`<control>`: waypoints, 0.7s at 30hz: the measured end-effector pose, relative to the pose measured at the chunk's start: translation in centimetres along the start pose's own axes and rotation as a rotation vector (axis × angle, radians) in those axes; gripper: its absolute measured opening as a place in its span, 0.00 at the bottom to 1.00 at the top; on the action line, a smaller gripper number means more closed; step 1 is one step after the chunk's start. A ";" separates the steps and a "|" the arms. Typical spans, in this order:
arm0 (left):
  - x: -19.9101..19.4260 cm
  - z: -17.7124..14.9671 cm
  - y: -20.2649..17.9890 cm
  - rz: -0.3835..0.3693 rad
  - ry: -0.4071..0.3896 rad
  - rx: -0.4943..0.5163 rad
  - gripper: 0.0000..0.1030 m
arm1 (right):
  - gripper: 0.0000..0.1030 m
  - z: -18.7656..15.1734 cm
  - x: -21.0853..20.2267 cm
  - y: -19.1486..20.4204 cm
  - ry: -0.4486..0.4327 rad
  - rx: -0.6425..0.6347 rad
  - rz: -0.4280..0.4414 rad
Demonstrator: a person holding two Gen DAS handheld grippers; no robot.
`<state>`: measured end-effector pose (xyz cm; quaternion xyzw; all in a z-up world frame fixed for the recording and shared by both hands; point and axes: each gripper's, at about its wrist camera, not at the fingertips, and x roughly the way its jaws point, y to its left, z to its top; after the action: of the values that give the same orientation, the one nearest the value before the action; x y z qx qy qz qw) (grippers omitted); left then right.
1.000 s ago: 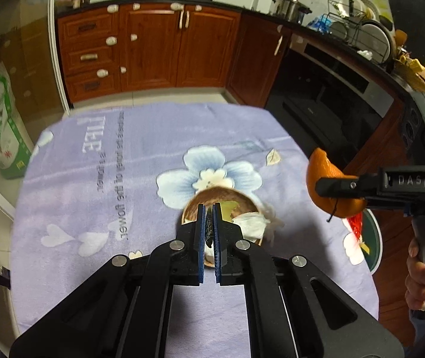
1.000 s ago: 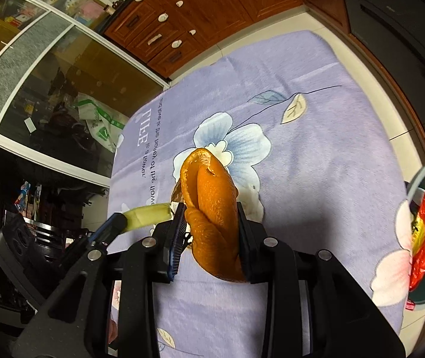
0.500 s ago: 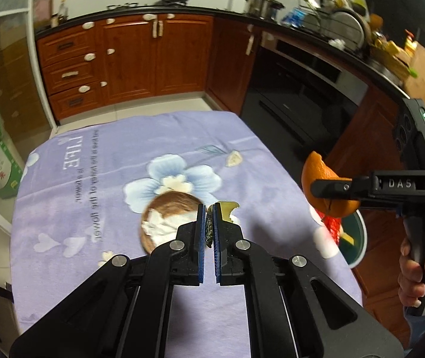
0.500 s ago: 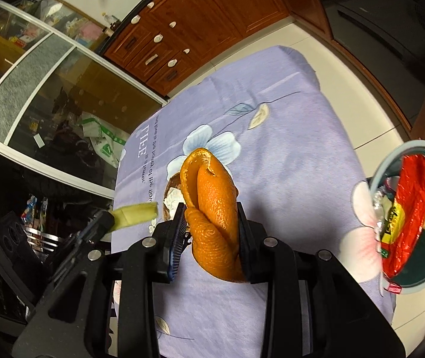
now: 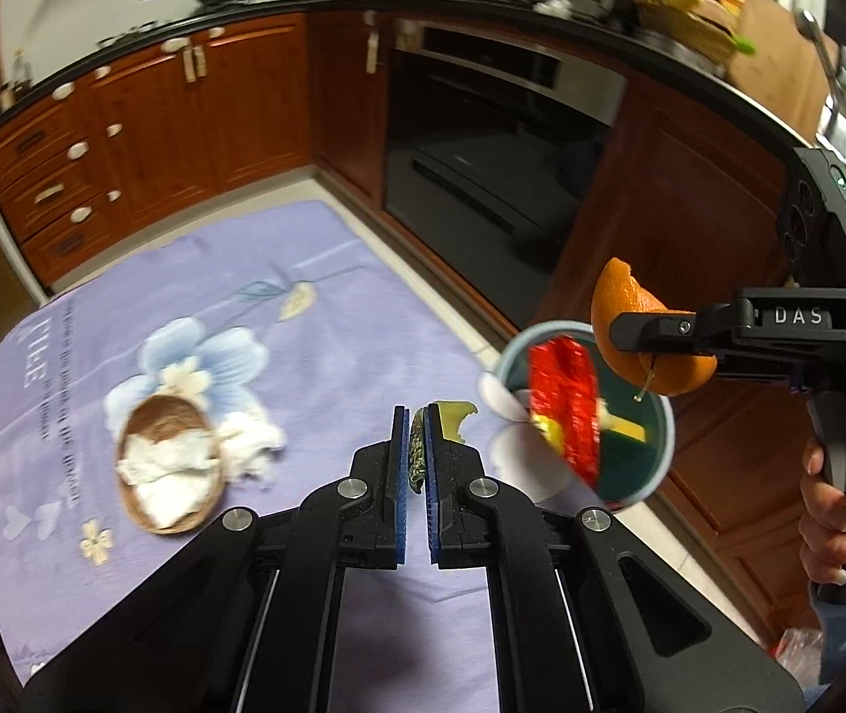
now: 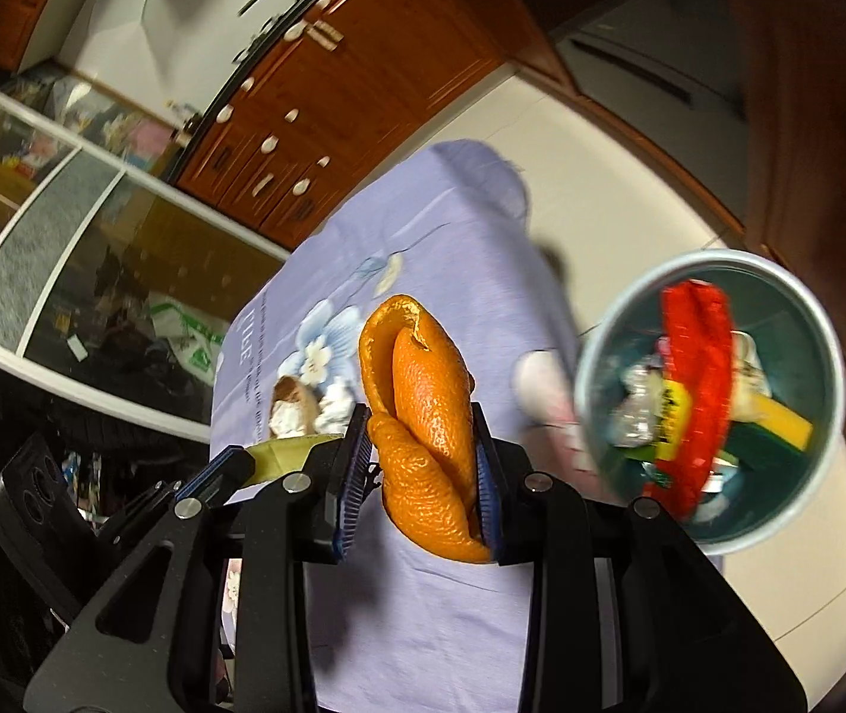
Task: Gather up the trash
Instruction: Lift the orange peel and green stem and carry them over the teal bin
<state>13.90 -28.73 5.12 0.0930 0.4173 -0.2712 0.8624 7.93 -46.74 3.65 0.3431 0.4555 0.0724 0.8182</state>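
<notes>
The right tool (image 6: 423,475) pinches orange peel (image 6: 429,416) and the left tool (image 5: 417,445) a green rind (image 5: 453,419), both near the bin (image 5: 663,451) beyond the tabletop (image 5: 334,327) edge.

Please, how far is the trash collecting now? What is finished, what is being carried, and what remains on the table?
Done: a red wrapper and other scraps lie in the bin.
In hand: the right gripper is shut on orange peel; the left gripper is shut on a green peel piece. Neither is dropped yet.
Left: crumpled tissues in and beside a brown shell on the table.
</notes>
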 end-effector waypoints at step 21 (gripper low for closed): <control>9.5 0.8 -11.5 -0.107 0.150 0.136 0.05 | 0.30 0.0 -3.7 -12.7 -0.012 0.172 -0.102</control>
<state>12.95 -42.38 -0.97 0.1489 0.4657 -0.3367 0.8047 3.29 -57.93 -1.79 0.3891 0.4720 -0.0108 0.7910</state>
